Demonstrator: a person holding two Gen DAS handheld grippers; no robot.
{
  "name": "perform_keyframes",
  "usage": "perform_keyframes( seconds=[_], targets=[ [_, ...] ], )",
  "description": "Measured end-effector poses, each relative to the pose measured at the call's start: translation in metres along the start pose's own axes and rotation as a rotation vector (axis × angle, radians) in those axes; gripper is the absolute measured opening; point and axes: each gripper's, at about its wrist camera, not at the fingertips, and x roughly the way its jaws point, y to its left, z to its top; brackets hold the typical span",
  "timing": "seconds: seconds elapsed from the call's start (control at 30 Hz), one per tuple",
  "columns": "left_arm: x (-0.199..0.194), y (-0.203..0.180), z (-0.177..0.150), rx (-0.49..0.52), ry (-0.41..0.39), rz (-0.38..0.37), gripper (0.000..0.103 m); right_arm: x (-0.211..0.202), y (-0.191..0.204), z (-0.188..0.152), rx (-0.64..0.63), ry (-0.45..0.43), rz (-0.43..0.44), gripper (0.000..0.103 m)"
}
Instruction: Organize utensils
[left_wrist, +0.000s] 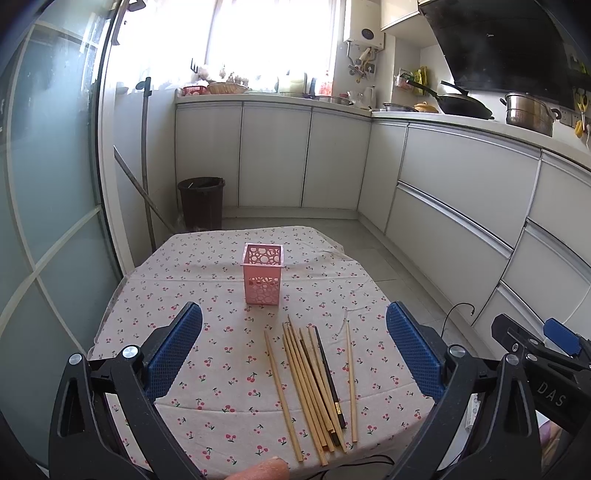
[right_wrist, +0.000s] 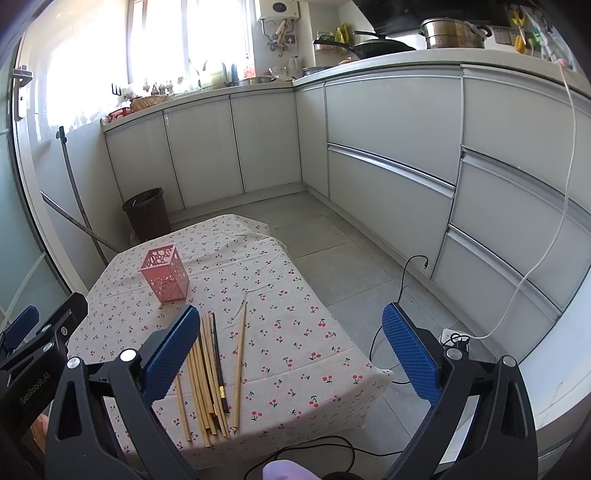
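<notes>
Hovering both grippers above the near edge of the table (left_wrist: 155, 295), nothing grasped. My left gripper (left_wrist: 293, 321) has its jaws spread wide, blue pads (left_wrist: 173, 350) apart, framing the chopsticks (left_wrist: 310, 384) from above. My right gripper (right_wrist: 291, 321) is spread wide too, held off to the right, its left pad over the bundle's upper ends and its right pad over the floor. Chopsticks lie loose on the cherry-print tablecloth (right_wrist: 295, 332), mostly a fanned bundle of light wooden ones, one dark one (left_wrist: 330, 380) among them, one light stick (left_wrist: 351, 380) just to the right of the bundle. Pink holder (left_wrist: 263, 273) stands upright beyond the chopsticks, near the table's middle, apart from them. I can see no contents in it. Brown bin (left_wrist: 201, 203) on the floor behind.
</notes>
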Motion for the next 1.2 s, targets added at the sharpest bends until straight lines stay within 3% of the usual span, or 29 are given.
perform_keyframes(
  seconds=[1.2],
  targets=[
    [0.0035, 0.0029, -0.0001, -0.011, 0.016, 0.003, 0.096, 0.0, -0.0015, 0.0014, 0.004, 0.01, 0.001, 0.096]
  ],
)
